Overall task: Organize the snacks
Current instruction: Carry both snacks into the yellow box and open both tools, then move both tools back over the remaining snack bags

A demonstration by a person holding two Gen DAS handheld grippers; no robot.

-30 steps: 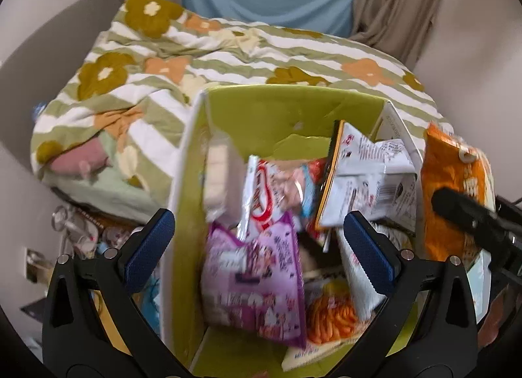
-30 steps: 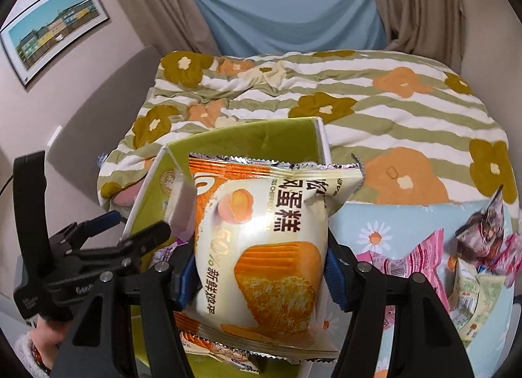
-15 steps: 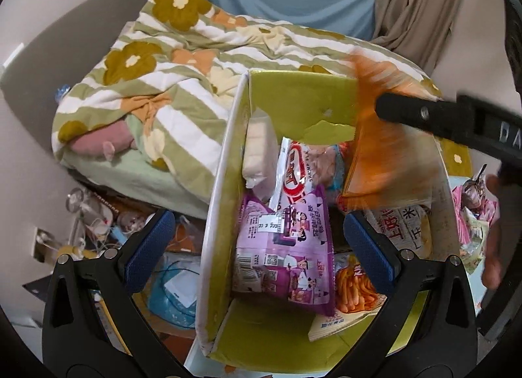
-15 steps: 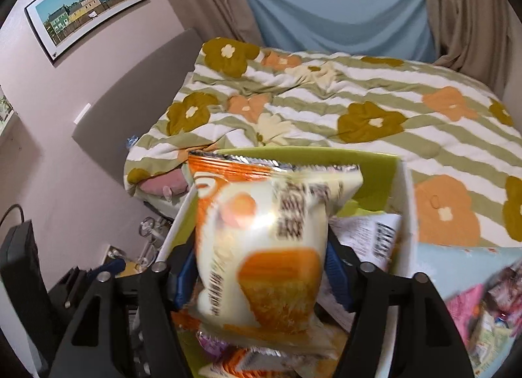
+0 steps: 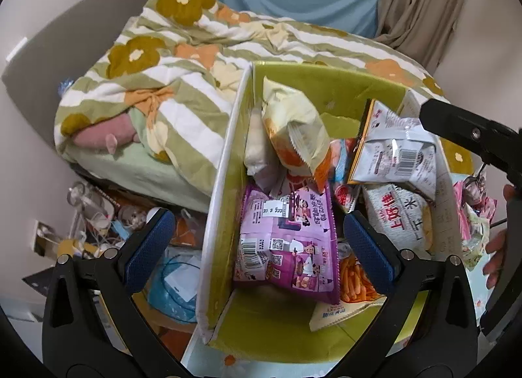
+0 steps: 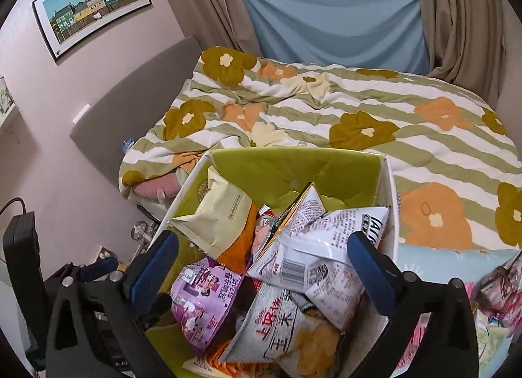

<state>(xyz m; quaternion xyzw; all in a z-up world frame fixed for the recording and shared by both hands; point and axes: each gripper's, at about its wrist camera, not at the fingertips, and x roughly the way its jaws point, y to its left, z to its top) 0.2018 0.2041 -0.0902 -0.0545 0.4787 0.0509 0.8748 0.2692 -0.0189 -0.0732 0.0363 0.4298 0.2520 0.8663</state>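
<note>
Cake packet: the cream-and-orange foil snack packet (image 6: 225,221) lies tilted on the heap at the far left inside the green-lined white box (image 6: 390,214).
Right tool (image 6: 262,273): jaws just opened wide, nothing between them.
Left tool (image 5: 257,245): wide, empty, straddling the box's left wall.
Handling: probably light, puffy, slick, crushable; best pinched across its flat faces, gently.

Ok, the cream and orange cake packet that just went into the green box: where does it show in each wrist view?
Left wrist view: cream and orange cake packet sits upper centre, atop the pile against the box's left wall.
Right wrist view: the packet lies left of centre, tilted, back side up, above the purple snack bag.
Shared landmark: the green box.
</note>
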